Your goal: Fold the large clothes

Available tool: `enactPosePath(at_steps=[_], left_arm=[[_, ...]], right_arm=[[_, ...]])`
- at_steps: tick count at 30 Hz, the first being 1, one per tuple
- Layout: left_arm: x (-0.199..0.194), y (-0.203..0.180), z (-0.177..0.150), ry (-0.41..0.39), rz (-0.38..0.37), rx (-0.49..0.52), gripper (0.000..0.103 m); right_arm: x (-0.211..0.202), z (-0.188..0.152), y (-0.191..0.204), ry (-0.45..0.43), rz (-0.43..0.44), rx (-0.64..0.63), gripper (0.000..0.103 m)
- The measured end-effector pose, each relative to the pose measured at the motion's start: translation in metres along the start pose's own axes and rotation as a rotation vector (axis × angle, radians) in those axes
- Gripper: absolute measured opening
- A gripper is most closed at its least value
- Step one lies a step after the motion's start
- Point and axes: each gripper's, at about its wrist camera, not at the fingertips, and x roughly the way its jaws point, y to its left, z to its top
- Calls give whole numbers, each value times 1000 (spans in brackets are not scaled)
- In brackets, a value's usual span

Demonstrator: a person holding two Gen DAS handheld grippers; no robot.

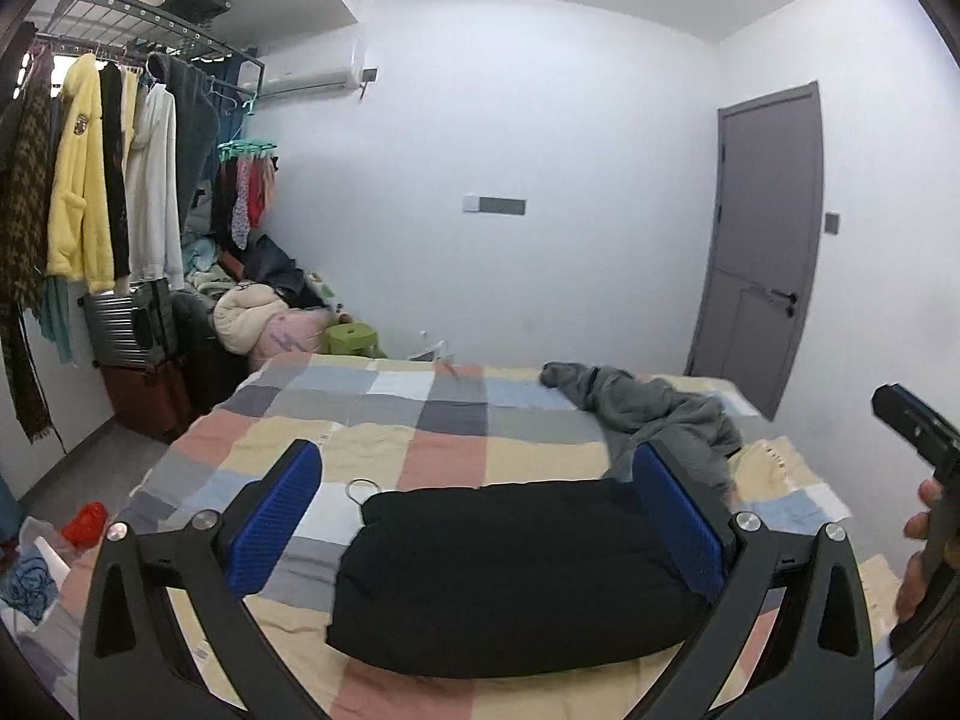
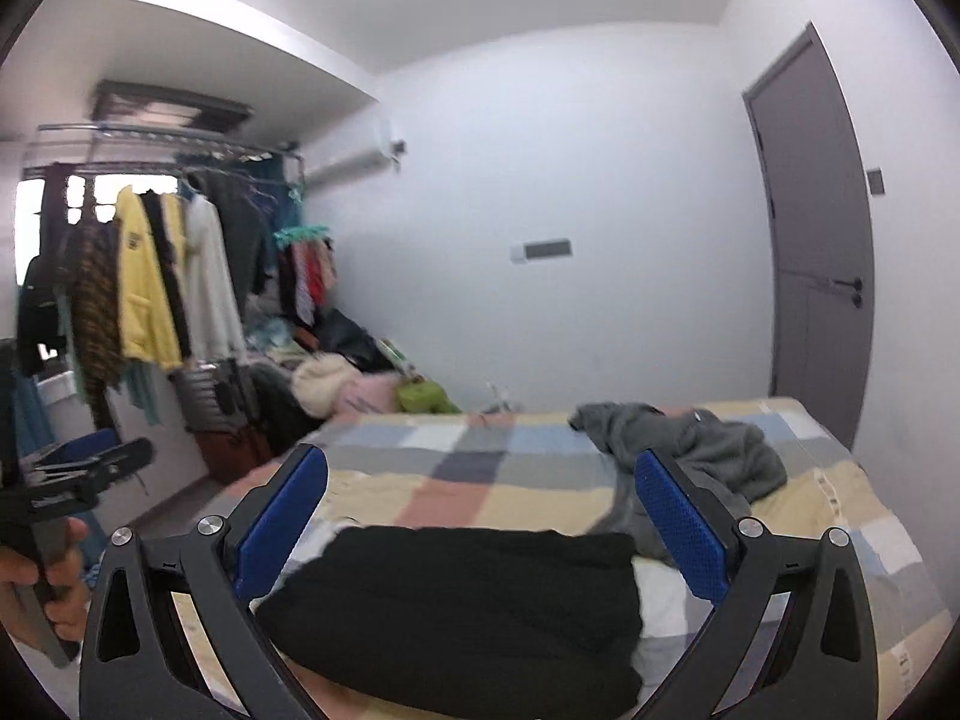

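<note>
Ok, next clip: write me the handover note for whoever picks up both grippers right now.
Left gripper: jaws wide open, empty, above the bed.
Right gripper: the same, open and empty.
Black garment: lies folded in a compact block at the near side of the bed. Looks done.
Grey garment: crumpled at the far right of the bed, not folded; likely next.
A wire hanger lies beside the black one.

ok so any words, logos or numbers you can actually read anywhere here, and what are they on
None can be read.
yellow jacket: a dark chest badge, too small to read.
pink bundle: purple marks, maybe letters, too blurred to tell.
checked bed cover: small tags along a seam, unreadable.
air conditioner, grey door, black folded garment: no lettering shows.
</note>
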Motion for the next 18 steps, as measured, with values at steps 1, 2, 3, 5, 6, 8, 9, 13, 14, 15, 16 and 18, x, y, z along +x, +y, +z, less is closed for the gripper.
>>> enactPosePath(at_steps=[1,2,3,5,6,8,9,13,14,15,16,18], left_arm=[[-5,-2,-2,-6,-10,-3,103],[-8,-5,-3,-8,-11,-3,103],[-11,-6,-7,-11,-12,-5,103],[-18,-10,-16,-15,-18,-5,103],[-20,-12,-21,-14,-26,-1,103],[-28,-18,-30,-14,-34,5,103],[-29,-21,-36,-9,-30,17,103],[-36,-30,-51,-2,16,43,103],[-36,-30,-55,3,12,42,103],[-36,-30,-59,10,1,40,103],[-35,-30,-63,17,-3,31,103],[-32,-28,-70,34,12,15,103]], right_arm=[[-4,-1,6,-9,10,-7,103],[-10,-3,14,-20,22,-17,103],[-13,-7,18,-22,31,-26,103],[-20,-13,28,-28,47,-36,103],[-20,-18,31,-31,50,-39,103],[-22,-28,40,-20,59,-53,103],[-23,-34,44,-14,63,-57,103],[-22,-55,52,27,67,-43,103],[-21,-60,53,43,69,-38,103],[-19,-65,55,60,67,-37,103],[-18,-71,55,76,60,-36,103],[-19,-79,55,102,52,-33,103]])
